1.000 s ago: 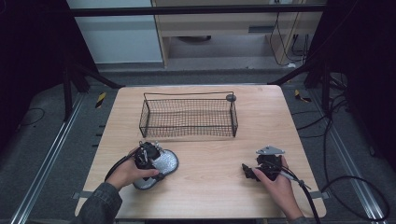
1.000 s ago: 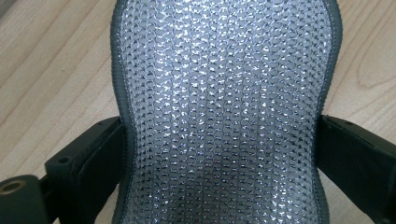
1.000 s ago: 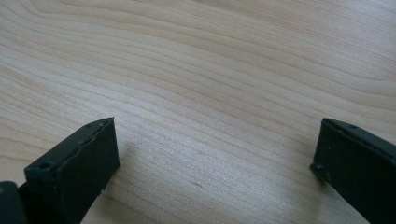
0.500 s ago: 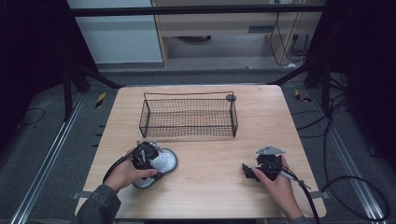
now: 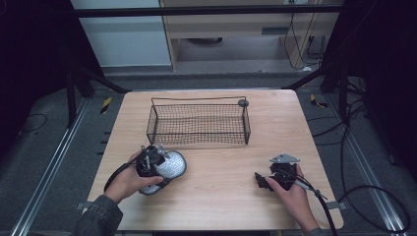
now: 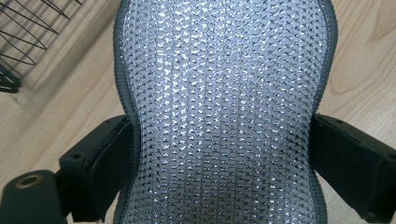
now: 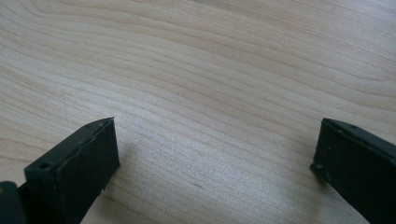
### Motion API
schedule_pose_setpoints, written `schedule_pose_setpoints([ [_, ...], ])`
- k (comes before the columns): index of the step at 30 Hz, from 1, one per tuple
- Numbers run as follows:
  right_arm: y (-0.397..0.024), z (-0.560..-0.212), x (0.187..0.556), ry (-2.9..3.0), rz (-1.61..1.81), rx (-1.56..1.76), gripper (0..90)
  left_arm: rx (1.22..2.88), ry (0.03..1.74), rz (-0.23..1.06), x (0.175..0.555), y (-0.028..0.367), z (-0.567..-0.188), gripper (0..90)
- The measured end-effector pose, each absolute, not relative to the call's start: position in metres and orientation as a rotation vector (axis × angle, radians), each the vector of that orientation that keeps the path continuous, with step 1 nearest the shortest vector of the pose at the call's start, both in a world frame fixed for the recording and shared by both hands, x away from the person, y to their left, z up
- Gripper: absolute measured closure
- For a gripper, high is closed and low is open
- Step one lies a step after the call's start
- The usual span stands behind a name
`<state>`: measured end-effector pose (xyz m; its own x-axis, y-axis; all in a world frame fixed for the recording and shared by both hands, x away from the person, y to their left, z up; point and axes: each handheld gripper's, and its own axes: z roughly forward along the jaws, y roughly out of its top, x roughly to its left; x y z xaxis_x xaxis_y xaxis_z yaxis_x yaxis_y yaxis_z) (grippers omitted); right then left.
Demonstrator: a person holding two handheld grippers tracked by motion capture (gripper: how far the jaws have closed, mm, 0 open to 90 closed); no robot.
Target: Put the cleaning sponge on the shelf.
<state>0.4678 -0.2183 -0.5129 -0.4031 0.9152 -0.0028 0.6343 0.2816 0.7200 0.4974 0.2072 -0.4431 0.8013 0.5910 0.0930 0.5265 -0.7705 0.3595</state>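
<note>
A silvery mesh pad with a dark grey edge [image 5: 172, 166] lies at the table's front left, just in front of the wire basket [image 5: 196, 126]. My left gripper [image 5: 149, 163] is shut on it. In the left gripper view the pad [image 6: 224, 93] runs up between the two black jaws, which press its sides into a narrow waist, with my left gripper [image 6: 219, 144] around it. At the front right, my right gripper [image 5: 261, 181] rests low over the bare wooden table [image 5: 221, 201]. In the right gripper view my right gripper [image 7: 215, 149] stands open with only wood between the jaws.
The black wire basket stands empty across the middle back of the table, with a small dark round knob [image 5: 243, 103] at its far right corner. A corner of the basket [image 6: 14, 42] is close to the pad. Cables trail off the front edge from both grippers.
My left gripper and the pad have shifted slightly toward the basket. The right gripper has stayed where it was, still open.
</note>
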Motion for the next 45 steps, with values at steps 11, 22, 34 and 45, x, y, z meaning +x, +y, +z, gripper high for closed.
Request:
schedule_pose_setpoints([
  [11, -0.218, -0.513, 0.468, 2.136, 0.91, 1.394, 0.4, 2.675, 0.788, 0.378, 0.495, 0.206, -0.427, 8.6],
  [22, -0.218, -0.513, 0.468, 2.136, 0.908, 1.392, 0.4, 2.681, 0.739, 0.429, 0.496, 0.204, -0.41, 9.5],
  [34, -0.218, -0.513, 0.468, 2.139, 0.91, 1.389, 0.4, 2.687, 0.72, 0.445, 0.499, 0.204, -0.4, 10.5],
  [45, -0.218, -0.513, 0.468, 2.138, 0.91, 1.389, 0.4, 2.693, 0.694, 0.477, 0.504, 0.201, -0.394, 10.8],
])
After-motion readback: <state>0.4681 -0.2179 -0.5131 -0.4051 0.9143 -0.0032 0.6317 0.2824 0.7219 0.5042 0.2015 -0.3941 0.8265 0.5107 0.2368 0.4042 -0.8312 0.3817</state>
